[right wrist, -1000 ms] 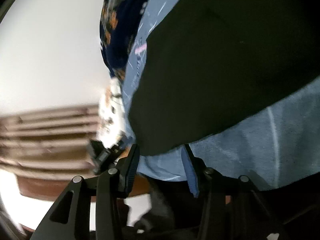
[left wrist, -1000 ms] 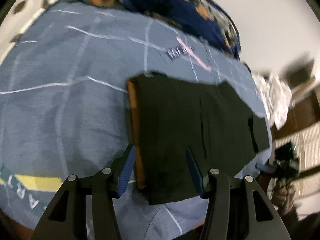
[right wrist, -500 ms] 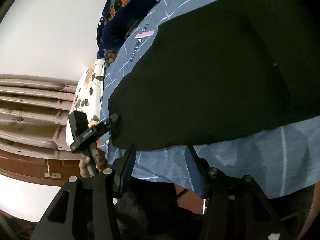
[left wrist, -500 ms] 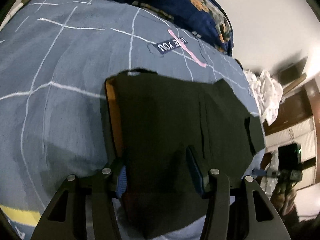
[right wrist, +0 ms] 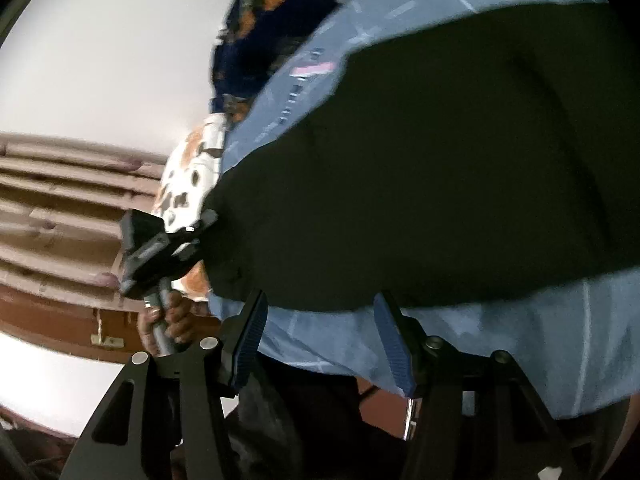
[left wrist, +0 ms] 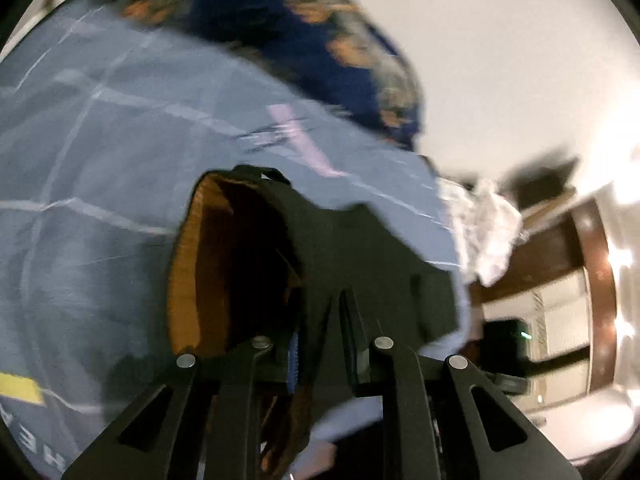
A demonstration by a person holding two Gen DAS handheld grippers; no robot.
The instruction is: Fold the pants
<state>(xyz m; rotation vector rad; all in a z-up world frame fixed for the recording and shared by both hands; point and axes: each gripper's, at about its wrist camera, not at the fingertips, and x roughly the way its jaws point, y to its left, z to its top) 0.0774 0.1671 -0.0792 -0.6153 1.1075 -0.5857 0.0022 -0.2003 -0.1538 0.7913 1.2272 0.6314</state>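
**Left wrist view: gripper clamps the waistband end of dark pants on a bed**

The left gripper (left wrist: 320,344) has just closed, and its jaws now pinch the near edge of the black pants (left wrist: 360,248). The fabric rises into the jaws, so the waist opening gapes and shows an orange lining (left wrist: 188,280). Lifting this edge is likely the start of carrying it over for a fold. The pants lie on a blue bedsheet (left wrist: 100,160) with pale lines; a dark floral blanket (left wrist: 300,40) sits bunched beyond it.

In the right wrist view, the right gripper (right wrist: 324,340) has been widening and is now released, with nothing between its jaws. It hovers just off the pants' near edge, over bare sheet, probably lining up to take a matching hold. A person's hand (right wrist: 168,320) grips the other tool's handle at the left.
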